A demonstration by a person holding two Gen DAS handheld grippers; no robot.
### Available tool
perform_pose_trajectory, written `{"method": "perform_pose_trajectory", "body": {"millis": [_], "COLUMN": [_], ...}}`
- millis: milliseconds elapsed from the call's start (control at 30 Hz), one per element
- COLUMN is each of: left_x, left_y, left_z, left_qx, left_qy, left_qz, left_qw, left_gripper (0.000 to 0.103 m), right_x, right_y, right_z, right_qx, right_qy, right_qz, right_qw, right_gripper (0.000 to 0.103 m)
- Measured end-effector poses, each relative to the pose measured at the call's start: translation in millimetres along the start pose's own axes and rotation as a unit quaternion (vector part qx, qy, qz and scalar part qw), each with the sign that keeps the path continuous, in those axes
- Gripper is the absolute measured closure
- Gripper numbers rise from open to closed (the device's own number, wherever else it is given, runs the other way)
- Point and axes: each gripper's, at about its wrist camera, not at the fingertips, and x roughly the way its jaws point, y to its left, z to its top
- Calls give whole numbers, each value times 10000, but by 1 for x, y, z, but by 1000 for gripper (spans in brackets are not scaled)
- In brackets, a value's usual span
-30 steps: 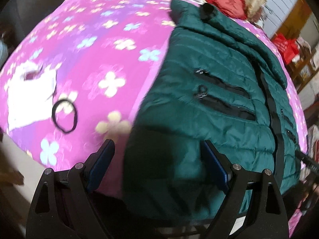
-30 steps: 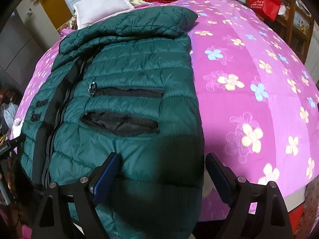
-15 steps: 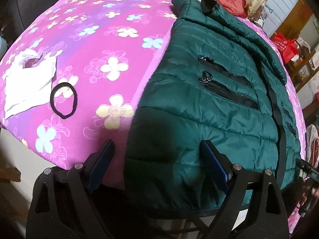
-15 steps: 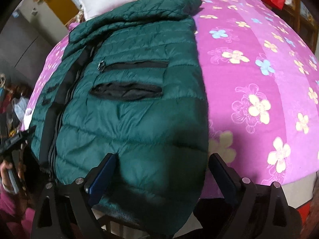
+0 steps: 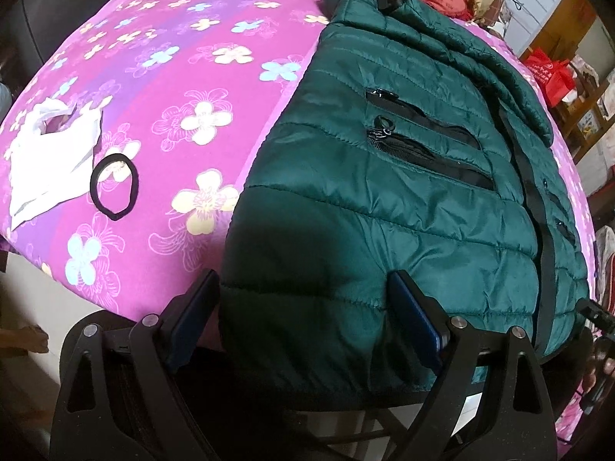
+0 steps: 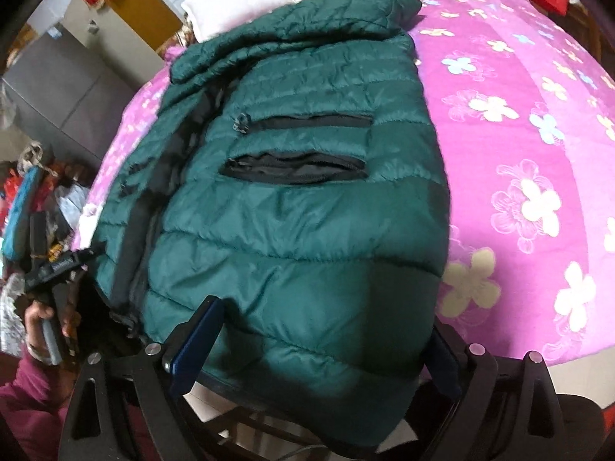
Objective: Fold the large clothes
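Green jacket lay flat on bed, hem over near edge. Right tool just widened, straddled hem, pads not pressing; left tool wide too, gripped nothing. Hem grab judged next.

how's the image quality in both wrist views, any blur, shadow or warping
Left wrist view: sharp; strong fisheye bulges the bedspread into a dome; a dark shadow covers the near hem of the jacket between the left tool fingers. Right wrist view: slightly softer, motion-smeared on the jacket's quilting, same bulge, shadow at the hem by the right tool.
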Motion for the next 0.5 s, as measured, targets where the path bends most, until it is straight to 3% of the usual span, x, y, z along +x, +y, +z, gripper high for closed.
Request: {"method": "perform_pose_trajectory", "body": {"millis": [100, 167, 400, 500], "left_x": [0, 1, 2, 3], "left_y": [0, -1, -2, -3], "left_z": [0, 0, 0, 1], "left_qx": [7, 13, 73, 95], "left_qy": [-5, -15, -80, -93], "left_qz": [7, 12, 42, 24], "left_qw": [10000, 10000, 9999, 9999], "left_gripper": [12, 12, 9, 9], "right_x": [1, 7, 5, 8], "right_y": [8, 13, 13, 13], "right_z": [1, 1, 0, -1], "right_qx": [-203, -362, -414, -530], "right_qy": [-21, 46, -53, -116], "right_qz": [150, 26, 137, -55], "right_qw": [9997, 9993, 9990, 9985], "right_gripper": [8, 8, 10, 21]}}
